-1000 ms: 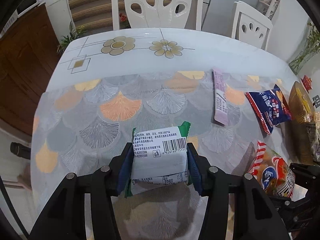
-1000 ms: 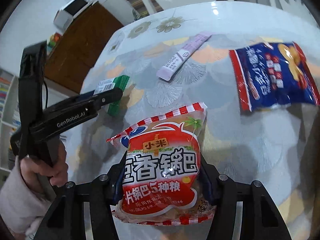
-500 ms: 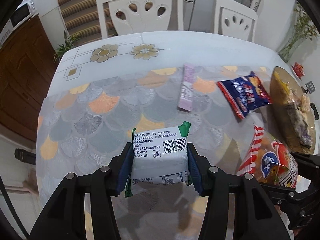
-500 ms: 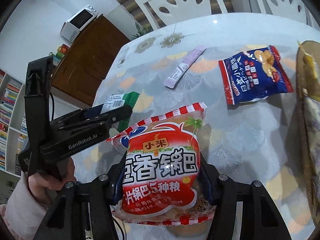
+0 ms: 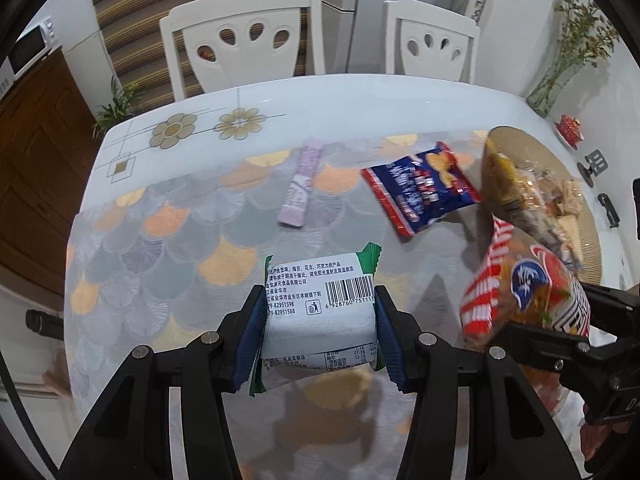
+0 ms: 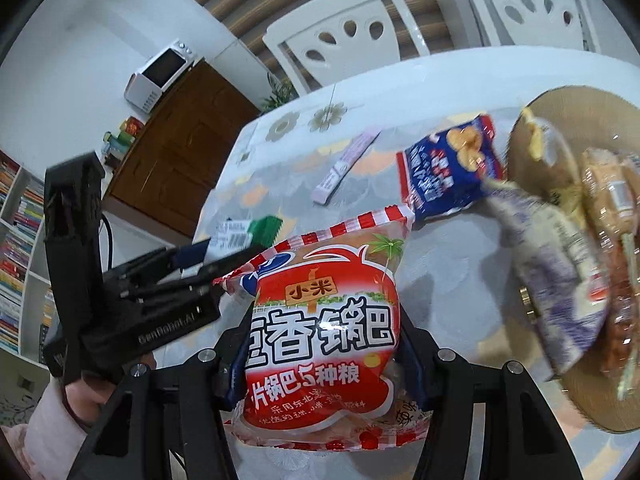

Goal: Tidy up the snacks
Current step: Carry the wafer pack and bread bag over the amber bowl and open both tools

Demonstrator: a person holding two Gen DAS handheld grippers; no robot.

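A woven tray (image 6: 560, 108) holds several snack packets; each tool is clamped on another packet above the table.

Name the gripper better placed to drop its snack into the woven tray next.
Right. The right gripper, clamping the red rice-cracker bag, is beside the woven tray; the left gripper, with the white-green packet, sits farther away.

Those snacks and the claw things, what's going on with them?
A person is tidying snacks off the table with a claw in each hand. The left claw is clamped on a white-and-green packet, and the right claw grips a red rice-cracker bag; both are held above the tablecloth. The woven tray on the right already holds several snacks. A blue chip bag and a purple stick packet lie on the table, not yet picked up.
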